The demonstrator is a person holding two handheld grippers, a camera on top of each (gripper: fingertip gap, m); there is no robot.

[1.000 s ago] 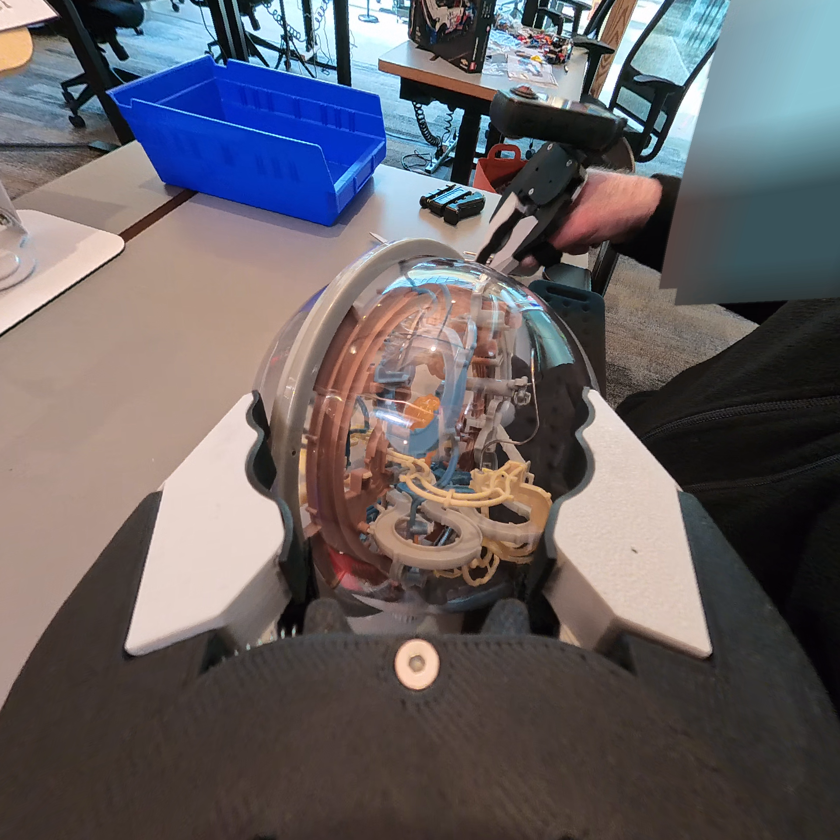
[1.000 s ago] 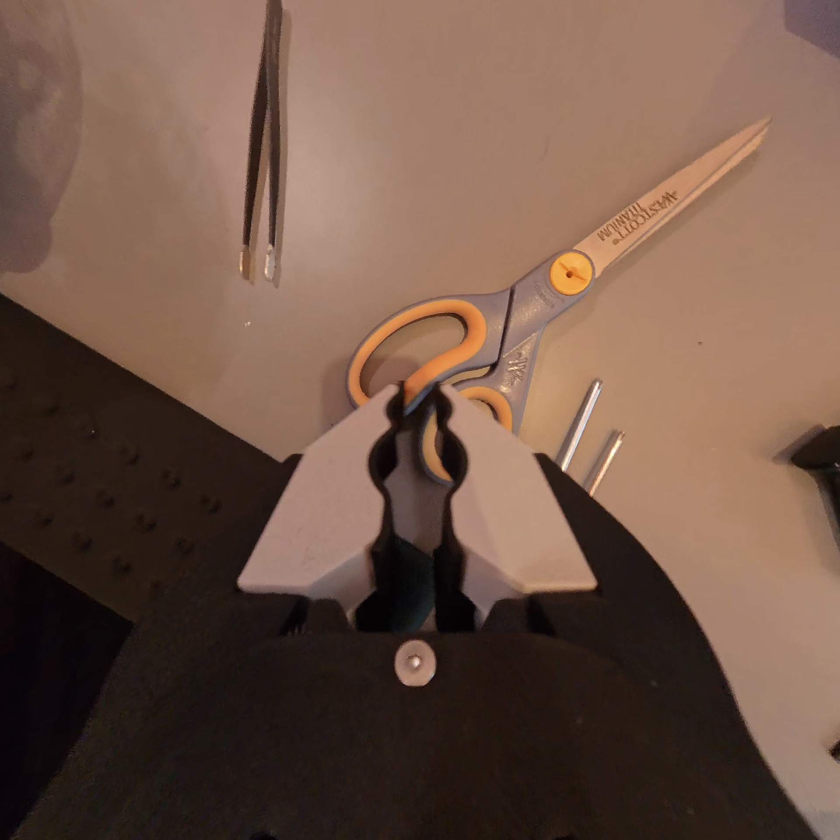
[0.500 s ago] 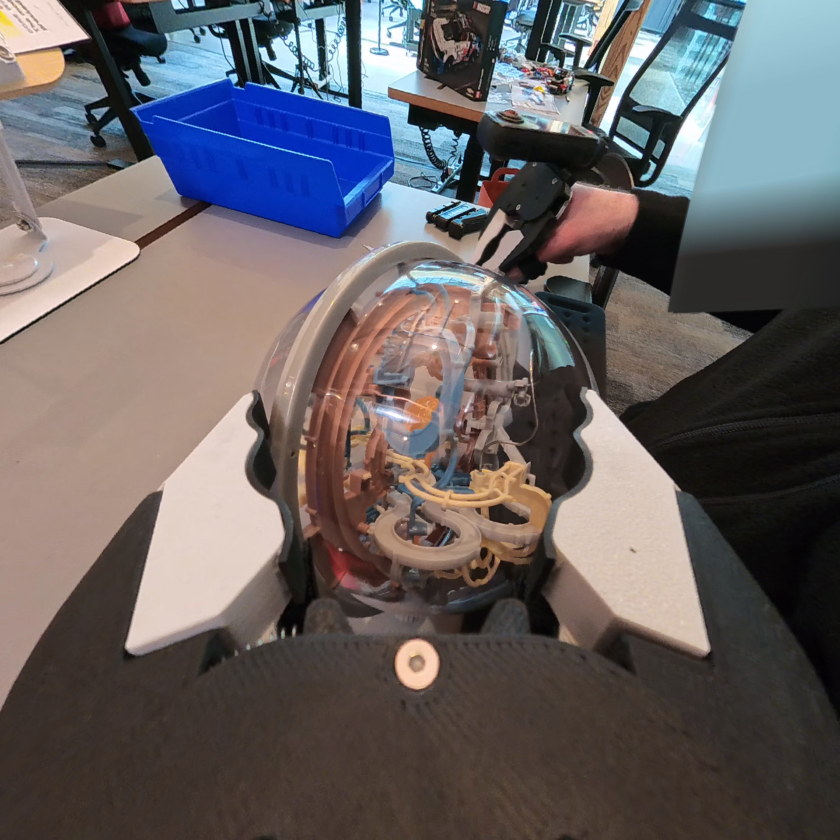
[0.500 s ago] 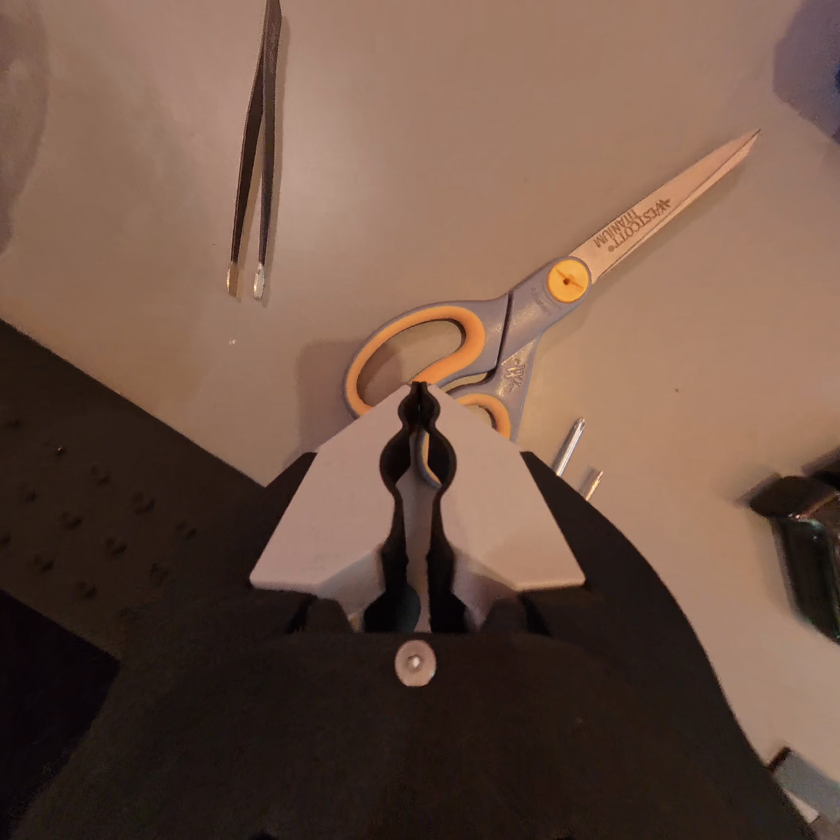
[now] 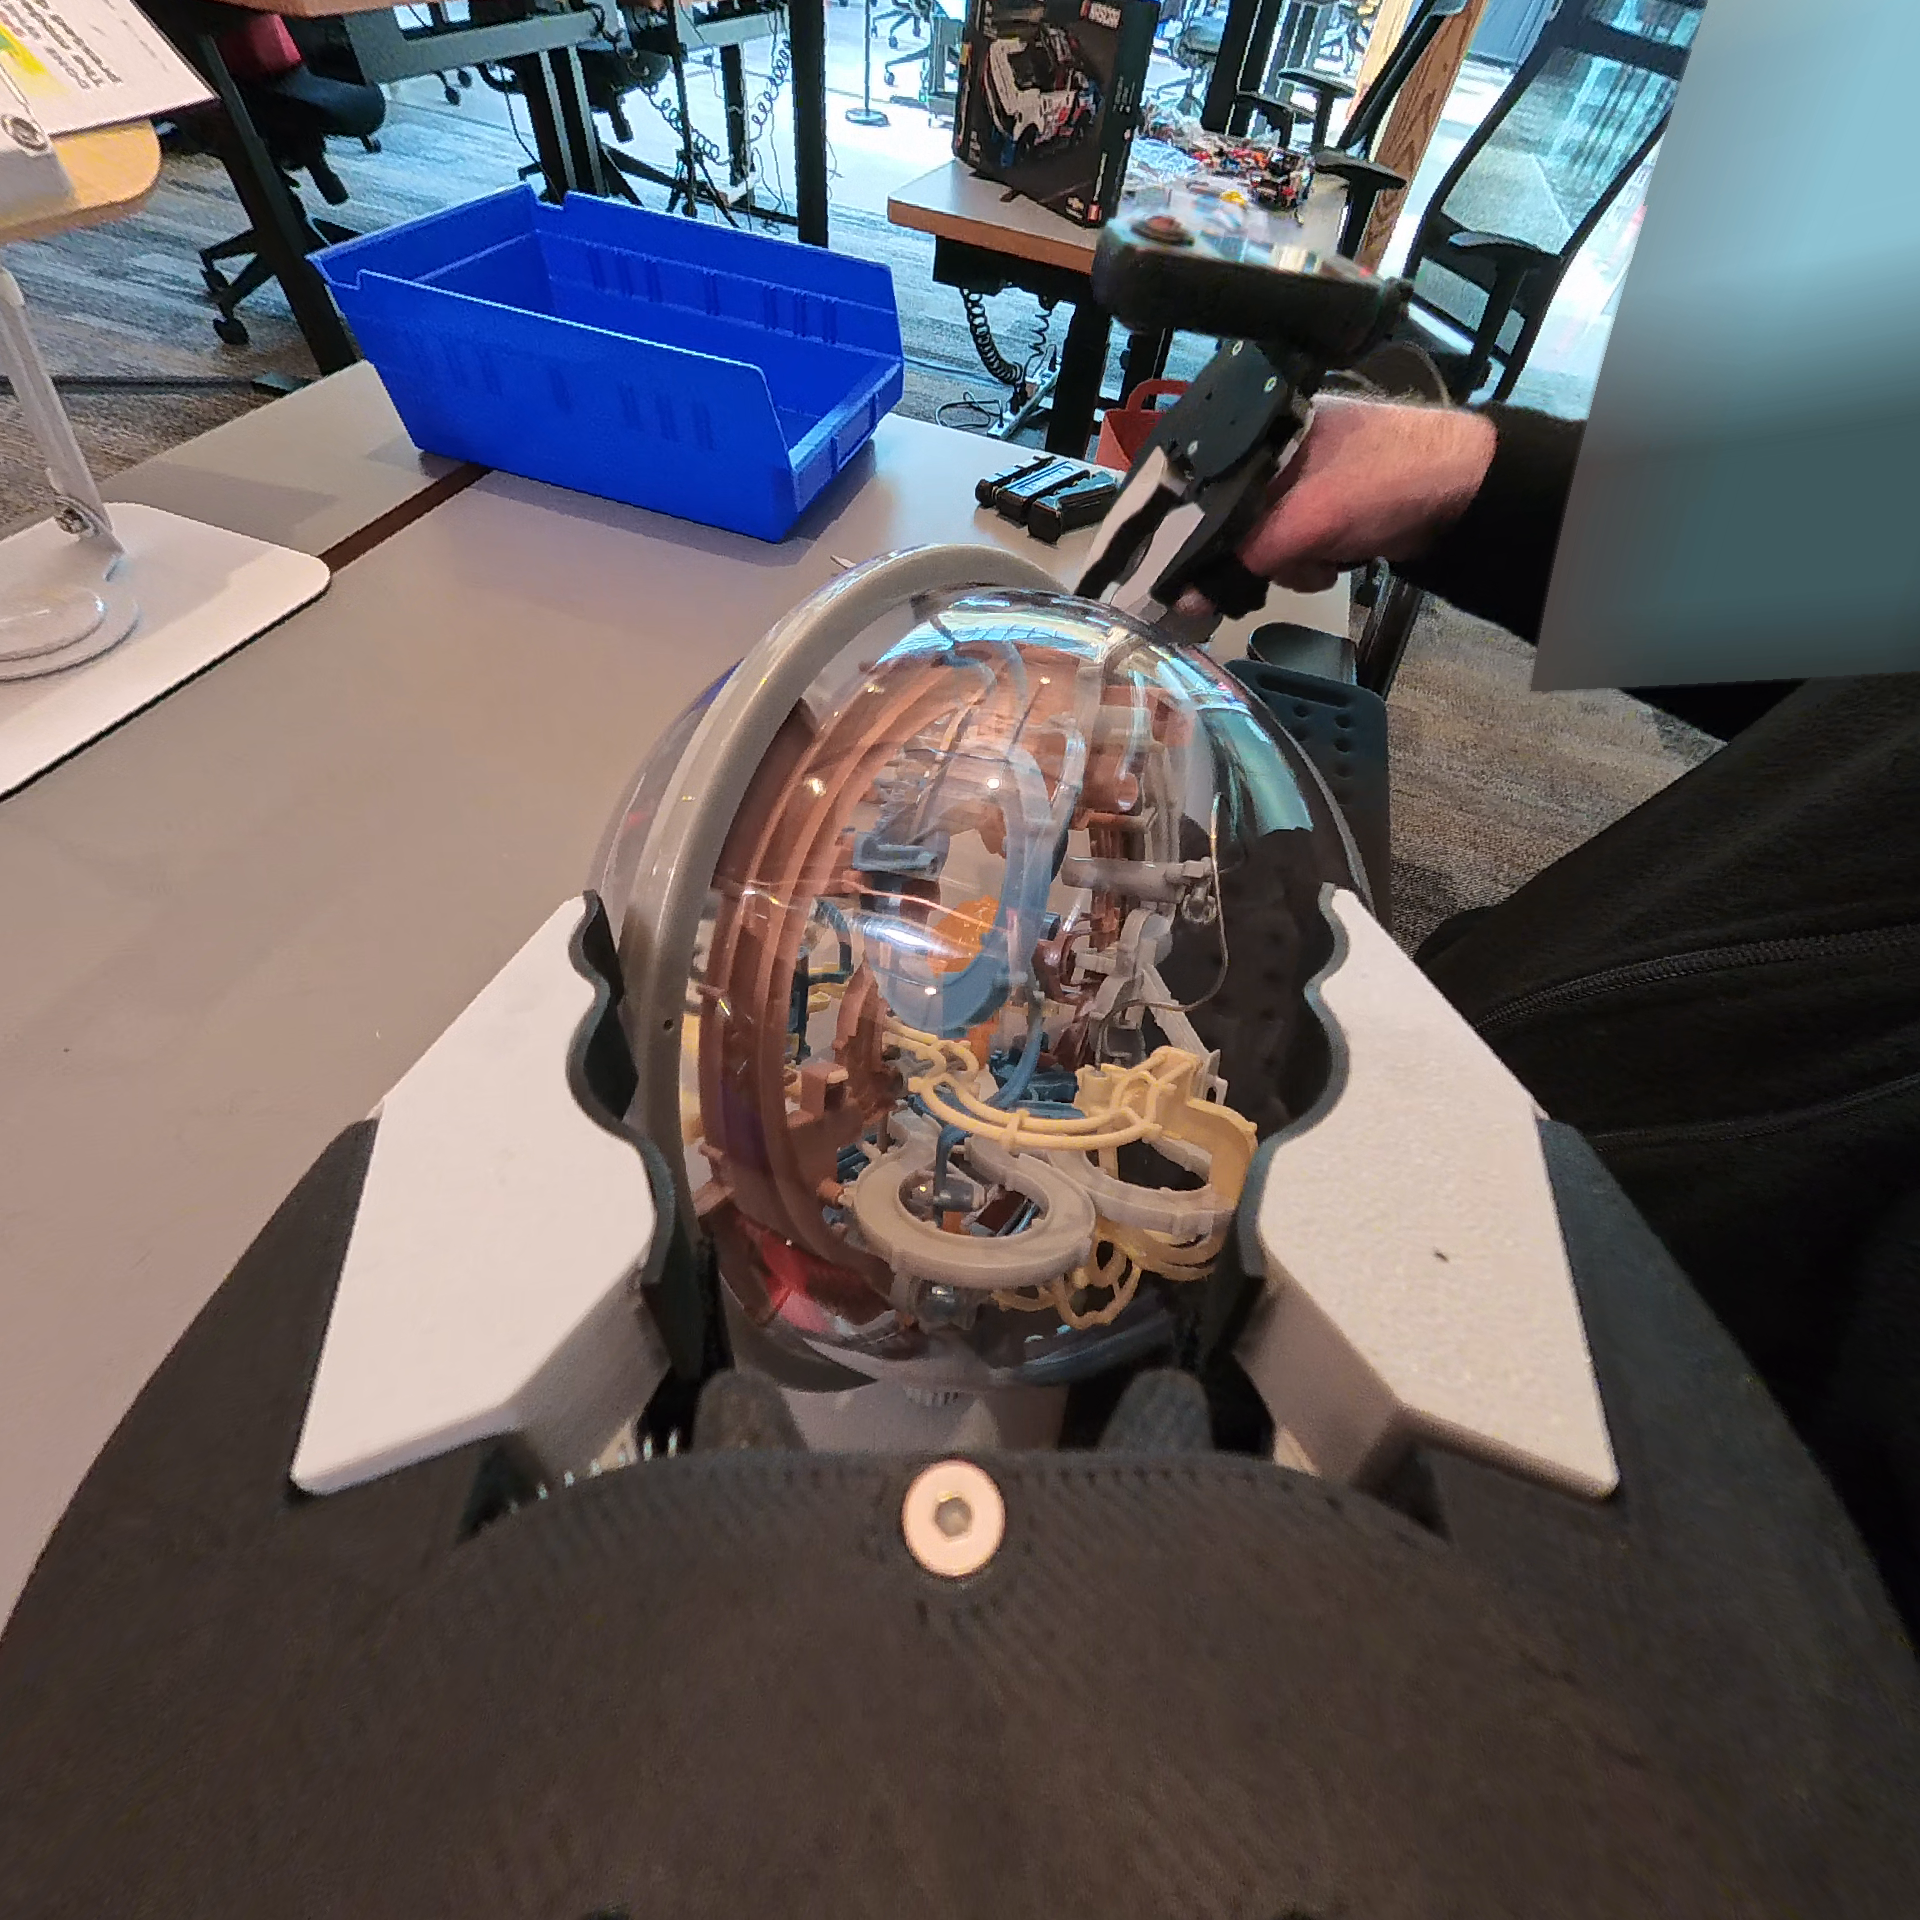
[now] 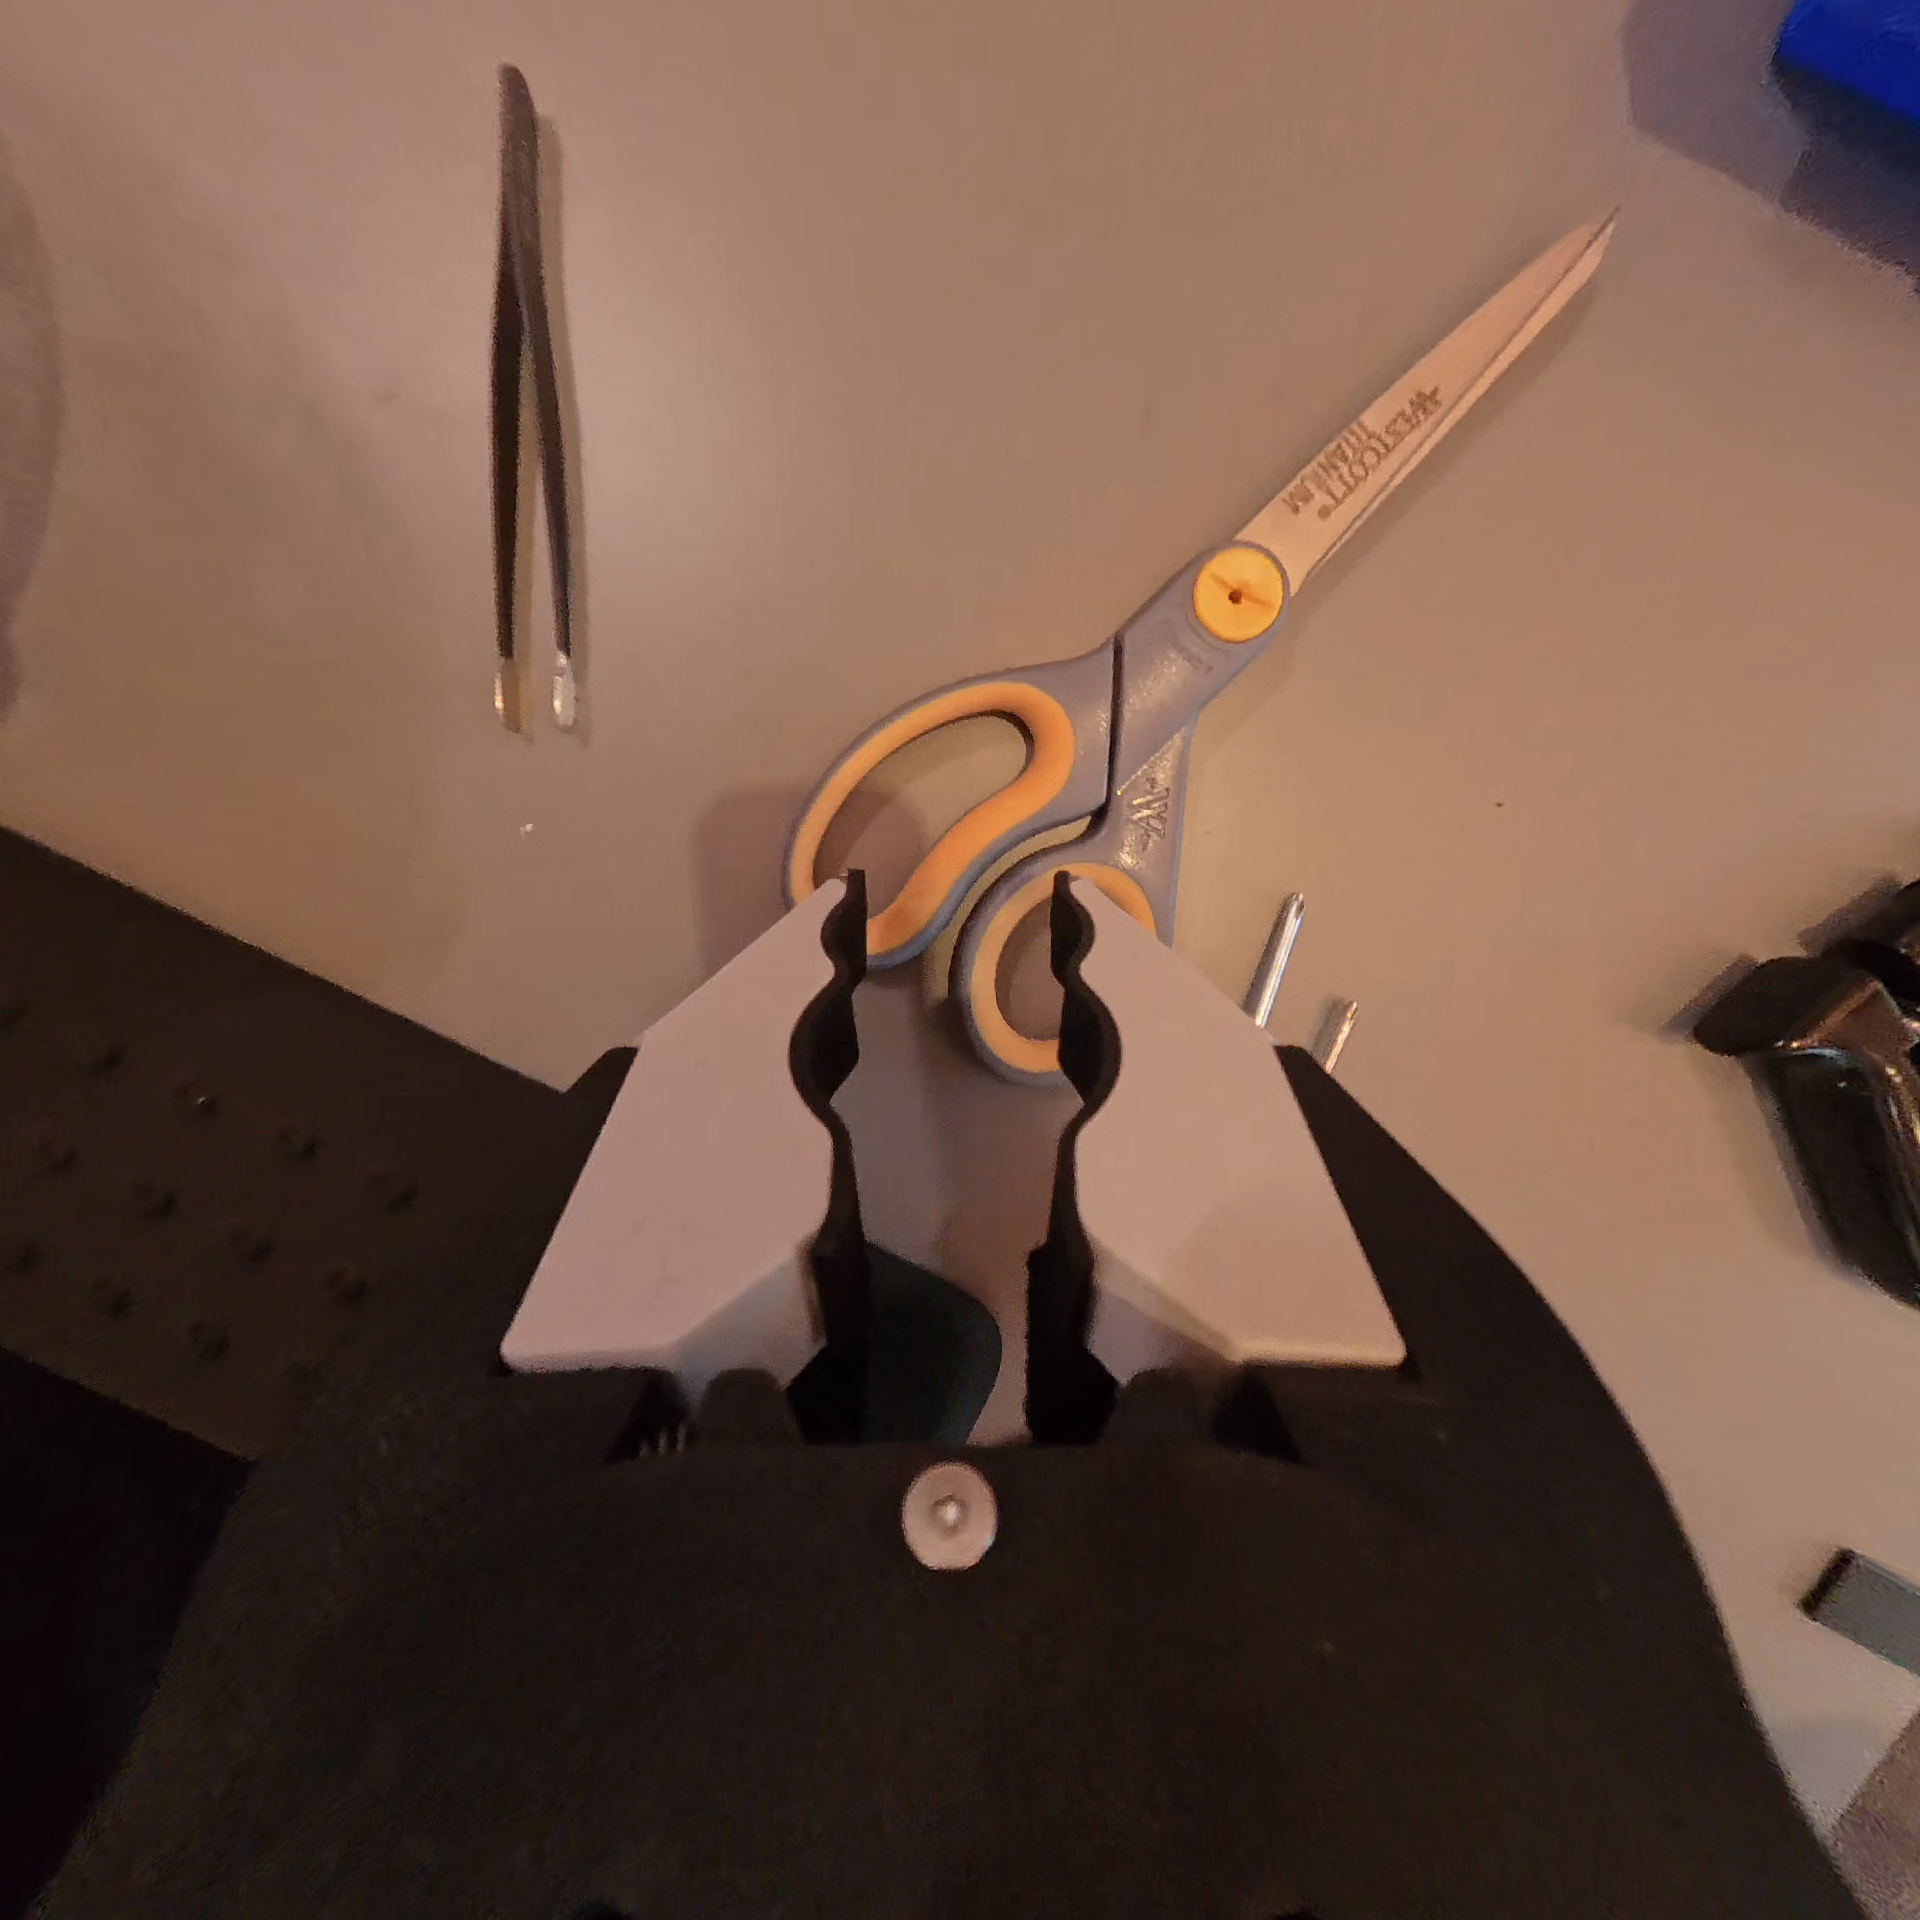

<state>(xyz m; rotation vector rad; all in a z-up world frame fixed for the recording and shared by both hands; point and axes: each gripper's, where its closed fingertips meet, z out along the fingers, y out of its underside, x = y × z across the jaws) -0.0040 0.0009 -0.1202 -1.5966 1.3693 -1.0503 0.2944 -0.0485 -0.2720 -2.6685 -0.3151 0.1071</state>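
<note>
The right gripper (image 6: 951,894), which half a second ago had its jaws pinched shut around the orange-lined handle loop of the scissors (image 6: 1132,727), now has them standing apart with a clear gap between the tips; the loops lie just past the tips, the smaller loop showing partly between them, and nothing is held. The scissors rest flat on the grey surface (image 6: 935,260), blades closed and pointing toward its far right. They look to lie much as they did before, so the grip has been let go rather than the tool carried off. Black tweezers (image 6: 532,416) lie well apart to the far left, two thin metal rods (image 6: 1276,961) just right of the scissors' handles, and a dark glossy object (image 6: 1839,1060) at the right edge. The left gripper (image 5: 951,935) has not changed: its jaws stay spread wide and pressed against both sides of the clear maze ball (image 5: 966,987), holding it above the near part of the surface, with the blue bin (image 5: 623,353) at the far edge and the other gripper, held in a hand (image 5: 1351,499), showing beyond the ball.
</note>
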